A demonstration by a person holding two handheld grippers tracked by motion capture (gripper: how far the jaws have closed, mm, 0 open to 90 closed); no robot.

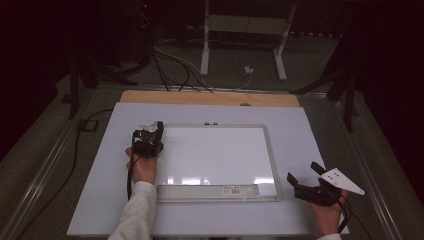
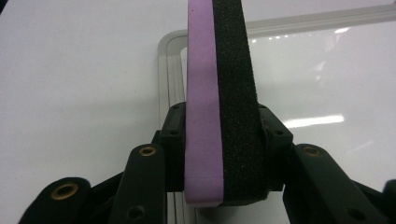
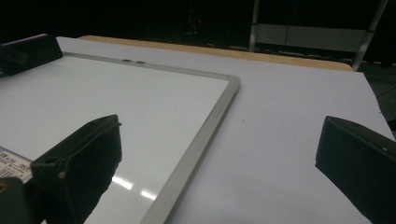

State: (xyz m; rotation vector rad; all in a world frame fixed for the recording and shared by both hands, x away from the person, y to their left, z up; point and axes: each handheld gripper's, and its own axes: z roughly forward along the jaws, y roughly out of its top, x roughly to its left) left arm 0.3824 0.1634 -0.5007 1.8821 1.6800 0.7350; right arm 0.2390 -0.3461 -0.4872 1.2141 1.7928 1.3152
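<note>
A white whiteboard [image 1: 215,155] with a grey frame lies flat on the white table top [image 1: 300,130]. My left gripper [image 1: 150,135] is over the board's left frame edge, shut on an eraser [image 2: 224,93] that has a purple foam side and a black felt side. In the left gripper view the left gripper [image 2: 224,135] clamps the eraser on both faces, with the whiteboard [image 2: 327,84] behind it. My right gripper [image 1: 303,172] is open and holds nothing, just right of the board's lower right corner. In its own view the right gripper [image 3: 219,158] spans the frame of the whiteboard [image 3: 116,102].
A grey pen tray [image 1: 207,191] with a barcode label runs along the board's near edge. A wooden strip [image 1: 210,98] borders the table's far side. Cables [image 1: 175,70] and a white stand [image 1: 245,30] are on the floor beyond.
</note>
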